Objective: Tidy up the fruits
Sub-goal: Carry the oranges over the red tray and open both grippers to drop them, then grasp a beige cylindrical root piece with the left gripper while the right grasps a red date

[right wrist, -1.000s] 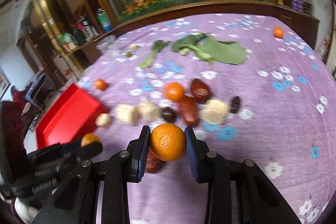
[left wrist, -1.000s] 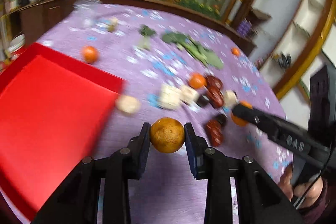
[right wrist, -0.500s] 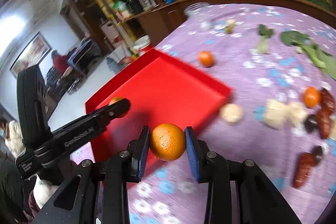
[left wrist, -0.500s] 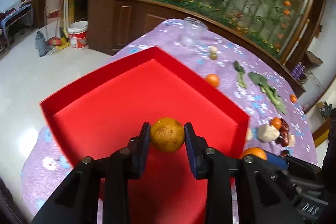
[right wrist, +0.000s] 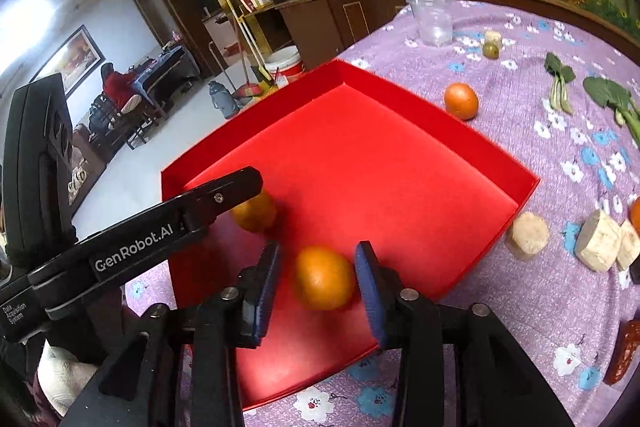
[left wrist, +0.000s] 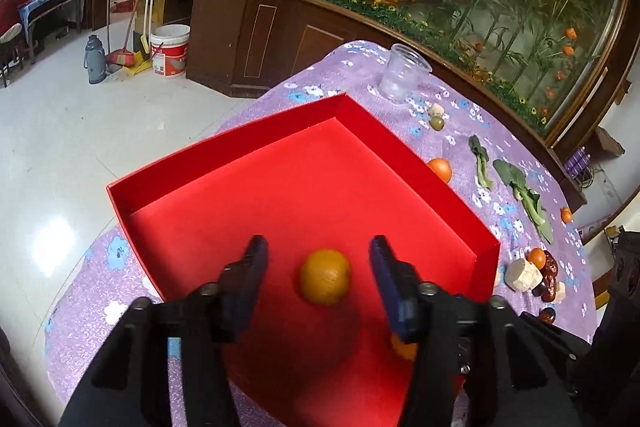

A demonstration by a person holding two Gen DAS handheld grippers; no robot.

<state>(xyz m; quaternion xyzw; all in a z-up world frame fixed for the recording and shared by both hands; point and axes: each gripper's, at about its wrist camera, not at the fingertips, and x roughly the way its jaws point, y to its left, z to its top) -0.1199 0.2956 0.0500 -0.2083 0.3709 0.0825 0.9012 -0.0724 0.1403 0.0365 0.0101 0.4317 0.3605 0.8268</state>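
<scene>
A red tray lies on the purple flowered tablecloth. My left gripper hangs over the tray with its jaws opening. A dull yellow-orange fruit, blurred, sits loose between them with a gap on each side. My right gripper is over the tray's near corner with its jaws opening too. A bright orange lies between them, no longer pressed. In the right wrist view a finger of the left gripper reaches in from the left above the yellow-orange fruit.
Another orange lies on the cloth beyond the tray, near a clear plastic cup. Leafy greens, pale root chunks and dark red dates lie to the right. The table edge drops to the floor on the left.
Both grippers swung from the pile of produce over to the red tray while holding their fruits. Both sets of jaws have now spread and the two fruits are released into the tray.
</scene>
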